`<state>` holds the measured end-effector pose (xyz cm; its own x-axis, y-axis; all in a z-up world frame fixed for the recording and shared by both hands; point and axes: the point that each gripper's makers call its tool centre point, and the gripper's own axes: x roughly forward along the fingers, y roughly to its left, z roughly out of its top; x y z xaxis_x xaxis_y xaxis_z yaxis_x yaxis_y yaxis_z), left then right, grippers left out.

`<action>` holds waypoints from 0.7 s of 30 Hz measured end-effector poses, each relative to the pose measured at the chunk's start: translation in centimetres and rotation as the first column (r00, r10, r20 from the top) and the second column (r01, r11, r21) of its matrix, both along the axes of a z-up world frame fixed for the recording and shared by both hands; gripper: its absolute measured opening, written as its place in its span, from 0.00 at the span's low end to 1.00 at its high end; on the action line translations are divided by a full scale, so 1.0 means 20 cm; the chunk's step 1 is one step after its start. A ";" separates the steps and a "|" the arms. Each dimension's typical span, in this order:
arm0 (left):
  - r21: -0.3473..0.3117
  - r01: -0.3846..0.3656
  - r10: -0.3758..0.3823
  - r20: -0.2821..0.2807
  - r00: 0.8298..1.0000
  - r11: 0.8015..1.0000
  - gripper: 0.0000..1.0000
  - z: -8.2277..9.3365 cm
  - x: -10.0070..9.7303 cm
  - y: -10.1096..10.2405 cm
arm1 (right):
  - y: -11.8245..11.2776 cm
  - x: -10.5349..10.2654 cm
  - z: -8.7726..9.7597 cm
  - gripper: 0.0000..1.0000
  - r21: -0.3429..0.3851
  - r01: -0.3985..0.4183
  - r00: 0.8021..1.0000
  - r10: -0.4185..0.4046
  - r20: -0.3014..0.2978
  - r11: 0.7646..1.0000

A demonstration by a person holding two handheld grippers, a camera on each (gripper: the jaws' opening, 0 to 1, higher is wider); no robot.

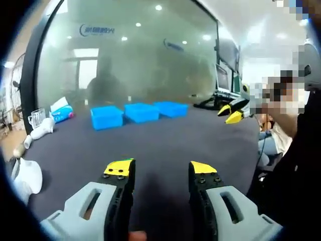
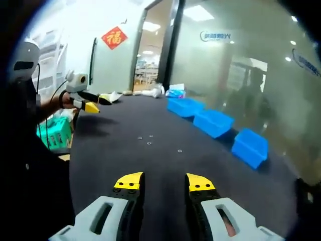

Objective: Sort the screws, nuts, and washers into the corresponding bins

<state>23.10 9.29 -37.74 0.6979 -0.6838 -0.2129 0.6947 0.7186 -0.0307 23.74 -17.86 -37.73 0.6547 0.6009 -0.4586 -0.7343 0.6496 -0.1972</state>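
Observation:
Three blue bins stand in a row at the far side of the dark table, in front of a glass wall. In the right gripper view the same bins run along the right side. A few small metal parts lie on the table's middle; they are too small to tell apart. My left gripper is open above the table with nothing between its yellow-tipped jaws. It also appears as the left gripper, held by a hand at the left. My right gripper is open and holds nothing. In the left gripper view, the right gripper sits at the table's right end.
A tissue pack, a glass mug and white objects sit at the table's left end. A green basket stands beside the table by the person's body. Monitors stand at the back right.

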 end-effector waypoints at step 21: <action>0.006 -0.024 0.025 -0.002 1.000 1.000 0.42 -0.02 -0.01 0.04 | 0.15 0.21 -0.02 0.28 -0.191 -0.162 0.984 0.145 -0.100 0.968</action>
<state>22.82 10.10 -38.05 0.7139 -0.6652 -0.2186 0.6769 0.7356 -0.0281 28.00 -14.85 -38.20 0.5158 0.5830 -0.6277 -0.8414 0.4827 -0.2430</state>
